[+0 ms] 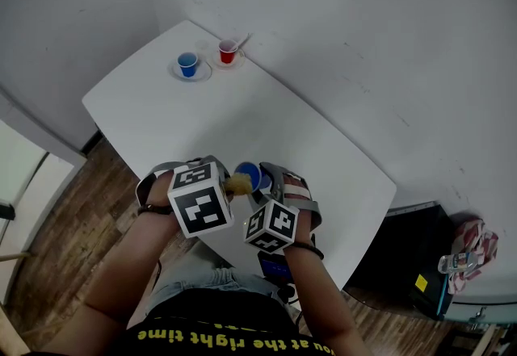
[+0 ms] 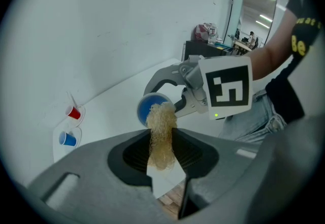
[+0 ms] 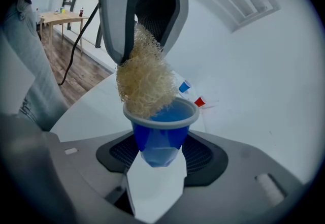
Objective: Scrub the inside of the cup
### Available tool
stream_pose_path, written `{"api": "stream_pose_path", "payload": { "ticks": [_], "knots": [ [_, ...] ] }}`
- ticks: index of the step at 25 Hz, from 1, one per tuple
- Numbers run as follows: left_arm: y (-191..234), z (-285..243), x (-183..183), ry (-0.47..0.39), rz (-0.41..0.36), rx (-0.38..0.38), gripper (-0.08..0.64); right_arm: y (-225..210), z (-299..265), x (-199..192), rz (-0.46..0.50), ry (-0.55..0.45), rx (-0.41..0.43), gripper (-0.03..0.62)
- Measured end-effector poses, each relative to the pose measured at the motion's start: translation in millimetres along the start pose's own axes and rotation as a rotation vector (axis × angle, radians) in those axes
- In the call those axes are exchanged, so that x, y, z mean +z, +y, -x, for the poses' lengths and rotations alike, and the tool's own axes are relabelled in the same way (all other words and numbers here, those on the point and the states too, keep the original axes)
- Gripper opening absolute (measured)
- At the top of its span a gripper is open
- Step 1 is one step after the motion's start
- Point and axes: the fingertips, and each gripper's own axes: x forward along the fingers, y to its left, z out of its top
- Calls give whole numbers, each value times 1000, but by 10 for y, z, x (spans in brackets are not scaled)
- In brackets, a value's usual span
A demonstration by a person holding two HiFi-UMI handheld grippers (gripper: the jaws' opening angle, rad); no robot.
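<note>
My right gripper [image 3: 161,153] is shut on a small blue cup [image 3: 161,129], held upright above the near edge of the white table [image 1: 266,116]. My left gripper [image 2: 162,154] is shut on a tan fibrous scrubber [image 2: 162,134]. The scrubber [image 3: 143,83] rests on the left part of the cup's rim and dips into its mouth. In the head view the cup [image 1: 252,177] and scrubber [image 1: 237,182] meet between the two marker cubes. From the left gripper view the cup [image 2: 151,107] shows just behind the scrubber's tip.
At the table's far end a blue cup [image 1: 187,64] stands on a white saucer [image 1: 200,73], and a red cup [image 1: 228,52] beside it holds a thin stick. Wooden floor [image 1: 56,225] lies left of the table. A dark cabinet [image 1: 404,257] stands to the right.
</note>
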Motion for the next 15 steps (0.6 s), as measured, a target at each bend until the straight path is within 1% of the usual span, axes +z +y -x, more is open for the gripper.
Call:
{"api": "stream_pose_path", "payload": {
  "ticks": [3, 9, 15],
  "knots": [
    [62, 26, 60, -29, 9, 23, 123, 28, 5, 18, 5, -3, 5, 270],
    [227, 15, 20, -19, 31, 77, 123, 59, 26, 55, 11, -13, 7, 270],
    [244, -49, -90, -2, 53, 68, 123, 51, 20, 35, 14, -9, 9, 270]
  ]
}}
